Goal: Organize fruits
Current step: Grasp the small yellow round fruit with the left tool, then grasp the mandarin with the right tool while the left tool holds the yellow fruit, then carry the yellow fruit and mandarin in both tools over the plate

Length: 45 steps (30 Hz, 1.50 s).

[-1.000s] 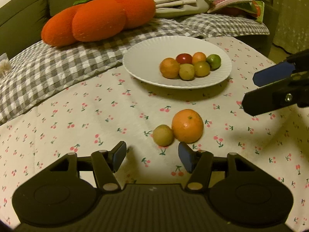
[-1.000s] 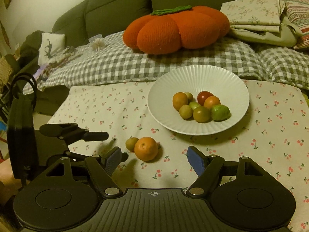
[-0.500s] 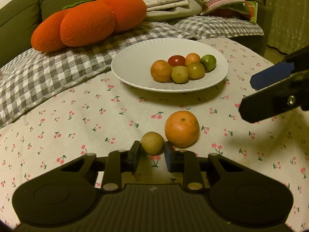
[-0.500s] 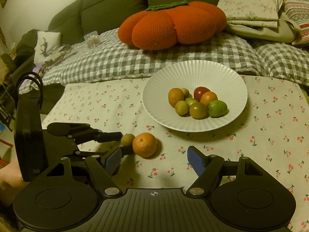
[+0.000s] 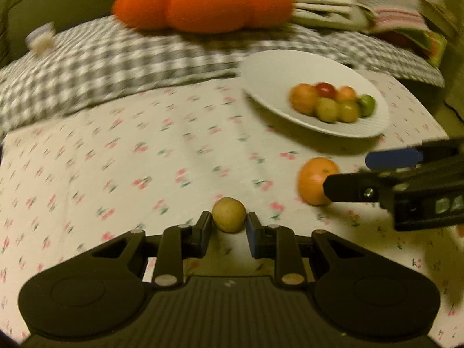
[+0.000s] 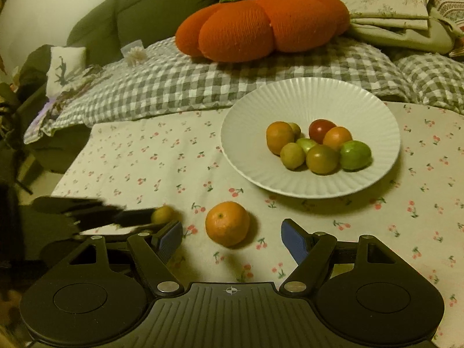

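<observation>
Left gripper (image 5: 228, 229) clamps the small yellow-green fruit (image 5: 228, 214) at lower centre, presumably for the plate (image 5: 261, 69) upper right, while right gripper (image 6: 232, 239) gapes empty before the orange (image 6: 227, 223).

left gripper (image 5: 228, 232): matte black body, ribbed grey centre plate, two round black housings with a shallow disc in each
left fingers (image 5: 255, 237): black angular links, silver pivot pins, blue pad on one inner face
right gripper (image 6: 232, 239): same black build, small crosshair mark on the ribbed plate
right fingers (image 6: 294, 239): ridged blue pads on black arms; seen from the left wrist view, one silver screw in the side
</observation>
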Tool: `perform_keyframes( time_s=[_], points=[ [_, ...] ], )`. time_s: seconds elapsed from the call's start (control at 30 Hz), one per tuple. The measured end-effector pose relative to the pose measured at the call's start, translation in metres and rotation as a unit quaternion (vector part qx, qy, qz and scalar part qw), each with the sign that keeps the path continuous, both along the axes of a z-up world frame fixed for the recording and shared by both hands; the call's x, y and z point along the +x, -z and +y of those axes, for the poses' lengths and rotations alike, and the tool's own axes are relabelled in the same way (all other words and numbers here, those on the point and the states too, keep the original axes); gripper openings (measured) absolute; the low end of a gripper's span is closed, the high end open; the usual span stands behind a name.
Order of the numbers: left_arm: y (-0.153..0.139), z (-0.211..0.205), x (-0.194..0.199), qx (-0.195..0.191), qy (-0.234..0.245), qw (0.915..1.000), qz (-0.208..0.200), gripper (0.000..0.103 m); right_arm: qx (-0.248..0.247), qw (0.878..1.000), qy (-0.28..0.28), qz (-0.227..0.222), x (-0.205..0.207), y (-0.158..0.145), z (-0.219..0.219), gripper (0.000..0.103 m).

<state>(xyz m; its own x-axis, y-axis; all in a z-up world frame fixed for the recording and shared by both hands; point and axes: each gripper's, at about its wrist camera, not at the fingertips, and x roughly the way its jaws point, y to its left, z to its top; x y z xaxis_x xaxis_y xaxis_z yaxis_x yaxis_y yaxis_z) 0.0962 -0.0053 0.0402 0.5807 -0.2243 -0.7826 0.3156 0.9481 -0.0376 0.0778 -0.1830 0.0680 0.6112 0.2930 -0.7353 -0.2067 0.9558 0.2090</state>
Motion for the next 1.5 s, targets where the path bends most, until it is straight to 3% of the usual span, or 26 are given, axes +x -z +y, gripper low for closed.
perform_keyframes(
  time_s=[0.23, 0.53, 0.63, 0.7, 0.77, 1.13, 1.5],
  points=[
    [-0.002, 0.026, 0.005, -0.007, -0.061, 0.9981, 0.012, 0.024, -0.016, 1.0, -0.003, -0.004, 0.009, 0.02, 0.015, 0.076],
    [-0.005, 0.032, 0.009, -0.013, -0.076, 0.997, 0.008, 0.024, -0.044, 0.999, -0.012, -0.028, 0.011, 0.037, 0.03, 0.075],
    [-0.005, 0.033, 0.009, -0.015, -0.078, 0.9968, 0.008, 0.024, -0.057, 0.997, -0.013, -0.042, 0.01, 0.039, 0.034, 0.065],
    [-0.006, 0.032, 0.008, -0.015, -0.076, 0.9969, 0.008, 0.024, -0.068, 0.996, -0.014, -0.05, 0.008, 0.039, 0.036, 0.047],
    [-0.007, 0.031, 0.008, -0.017, -0.075, 0.997, 0.007, 0.024, -0.08, 0.995, -0.014, -0.054, 0.008, 0.039, 0.038, 0.04],
    [-0.017, 0.027, 0.004, -0.028, -0.074, 0.9969, -0.003, 0.024, -0.068, 0.997, -0.016, -0.043, -0.001, 0.023, 0.042, 0.039],
    [-0.033, 0.013, -0.003, -0.06, -0.045, 0.9967, -0.032, 0.024, -0.015, 0.999, 0.019, -0.048, -0.013, -0.01, 0.008, 0.039]
  ],
)
